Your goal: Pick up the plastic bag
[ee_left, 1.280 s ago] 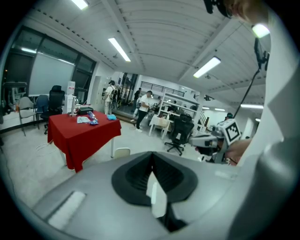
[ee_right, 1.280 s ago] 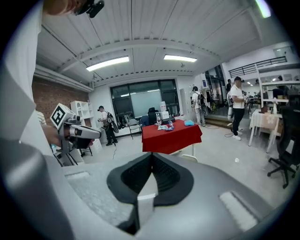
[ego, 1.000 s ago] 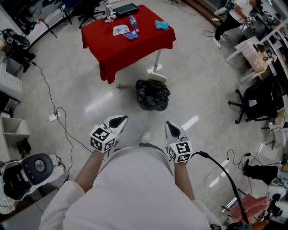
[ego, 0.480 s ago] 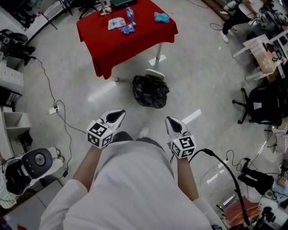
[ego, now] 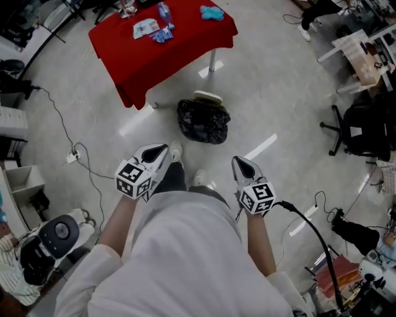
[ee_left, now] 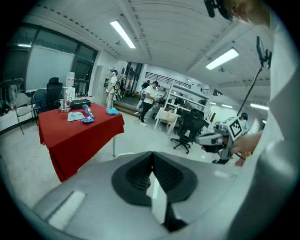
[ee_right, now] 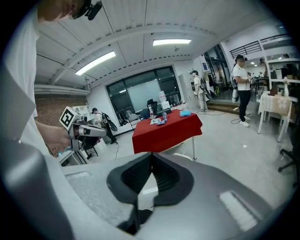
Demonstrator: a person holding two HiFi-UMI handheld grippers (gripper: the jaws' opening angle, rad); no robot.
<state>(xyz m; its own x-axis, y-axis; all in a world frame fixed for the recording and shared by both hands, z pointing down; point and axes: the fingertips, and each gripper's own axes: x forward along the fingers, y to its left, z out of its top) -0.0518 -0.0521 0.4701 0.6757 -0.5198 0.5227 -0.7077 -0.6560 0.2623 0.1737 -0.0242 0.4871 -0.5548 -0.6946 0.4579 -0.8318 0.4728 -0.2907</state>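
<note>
Here, left gripper [ego: 159, 151]: jaws pressed together with nothing between them; the left gripper view shows the two dark pads [ee_left: 140, 174] meeting in one line.
Right gripper [ego: 242, 165]: jaws likewise together and empty; in its own view the pads [ee_right: 165, 174] meet along the middle.
Pose: both grippers are held out in front of the person's body at about the same height, tips pointing forward toward the bag, the left one angled slightly inward. The forearms run back under a white top [ego: 185, 247].
Marker cubes: one sits at the back of each gripper, left [ego: 133, 179] and right [ego: 258, 197], each face carrying a black-and-white square pattern.
Cable [ego: 312, 232]: a black lead runs from the right gripper down toward the lower right.
Plastic bag [ego: 203, 121]: black, glossy, crumpled and bulging, gathered at the top; it sits on the pale floor [ego: 272, 93] ahead of the grippers, between them in line, well apart from both.
Beside the bag: a flat white round object [ego: 208, 97] touches its far edge.
Table [ego: 164, 52]: covered by a red cloth, just beyond the bag; it bears a bottle [ego: 164, 11], a blue crumpled item [ego: 211, 12] and small packets [ego: 146, 28].
Writing: the print on the packets is too small to read.
</note>
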